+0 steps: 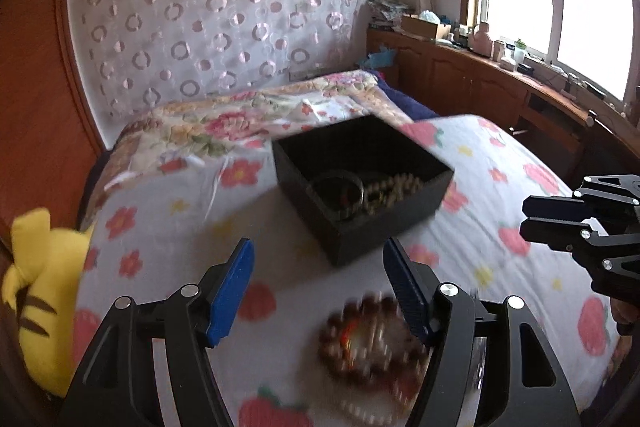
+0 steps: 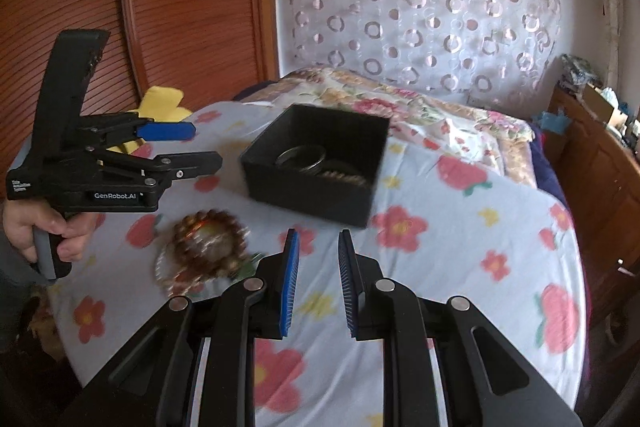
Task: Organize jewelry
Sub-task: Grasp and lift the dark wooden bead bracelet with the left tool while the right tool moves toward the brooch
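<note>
On a bed covered by a floral sheet point(image 2: 460, 227) sits a black open-topped box point(image 2: 316, 167), roughly in the middle of the scene and far from both cameras. Inside it lie a metal bangle point(image 2: 301, 158) and, to its right, a string of small beads point(image 1: 394, 189); the bangle and beads touch. Near the cameras and left of the box, a pile of brown wooden bead bracelets point(image 2: 210, 247) rests on the sheet, blurred, with a lighter strand of beads tangled under it. The left gripper point(image 1: 318, 287) hangs above this pile with its blue pads point(image 1: 232, 291) spread wide, holding nothing; the bracelets lie below and just beside its right finger. The right gripper point(image 2: 318, 283) hovers over bare sheet near the box's near wall, its jaws parted by a narrow gap and empty. A yellow plush toy point(image 1: 38, 291) lies at the far left edge of the bed.
</note>
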The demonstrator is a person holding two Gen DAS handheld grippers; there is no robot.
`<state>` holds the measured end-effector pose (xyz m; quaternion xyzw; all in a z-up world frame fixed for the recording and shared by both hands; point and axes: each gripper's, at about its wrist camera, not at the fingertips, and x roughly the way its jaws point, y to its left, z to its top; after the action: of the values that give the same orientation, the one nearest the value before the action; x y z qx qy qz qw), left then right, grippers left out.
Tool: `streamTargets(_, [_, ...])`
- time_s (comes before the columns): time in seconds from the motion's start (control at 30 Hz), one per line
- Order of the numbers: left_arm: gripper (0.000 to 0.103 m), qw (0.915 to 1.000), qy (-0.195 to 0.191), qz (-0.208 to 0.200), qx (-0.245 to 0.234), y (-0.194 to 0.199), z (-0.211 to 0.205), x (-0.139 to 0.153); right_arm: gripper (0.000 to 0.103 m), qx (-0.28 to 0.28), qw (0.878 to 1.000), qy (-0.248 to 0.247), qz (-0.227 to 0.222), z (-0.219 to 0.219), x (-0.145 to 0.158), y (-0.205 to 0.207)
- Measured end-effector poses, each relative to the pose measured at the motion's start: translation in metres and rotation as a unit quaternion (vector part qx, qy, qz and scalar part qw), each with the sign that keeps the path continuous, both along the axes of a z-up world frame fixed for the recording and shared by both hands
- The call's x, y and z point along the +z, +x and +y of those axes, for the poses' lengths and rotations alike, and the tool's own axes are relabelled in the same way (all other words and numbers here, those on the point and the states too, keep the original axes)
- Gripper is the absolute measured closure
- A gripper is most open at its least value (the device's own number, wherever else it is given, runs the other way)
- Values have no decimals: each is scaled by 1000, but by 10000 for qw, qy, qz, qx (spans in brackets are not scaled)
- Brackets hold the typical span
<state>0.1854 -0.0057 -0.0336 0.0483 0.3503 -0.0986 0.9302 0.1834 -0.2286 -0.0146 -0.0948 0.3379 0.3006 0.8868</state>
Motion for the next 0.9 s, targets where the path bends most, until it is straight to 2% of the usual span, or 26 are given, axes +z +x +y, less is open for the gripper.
streamTargets(0.07, [45,9999,-43,117,47,-6,8,-8,81,24,10000,35,64,3,-3,-9])
streamTargets(0.2, [68,9987,-252,429,108,-14,25,-25,81,76,9997,38,231,10,-16,-31])
streamTargets(0.33, [80,9963,-462,694,187,-15,37,-39,75,92,9993,35,365,11,-28,-47])
streamTargets(0.57, [81,9939,-675,852,166,-11,37,-42,75,-7,9988,-95,473,11,-46,-56])
streamTargets(0.9, [84,9936,-658,912,72,-6,24,-41,75,-58,9988,-32,478,8,-53,-56])
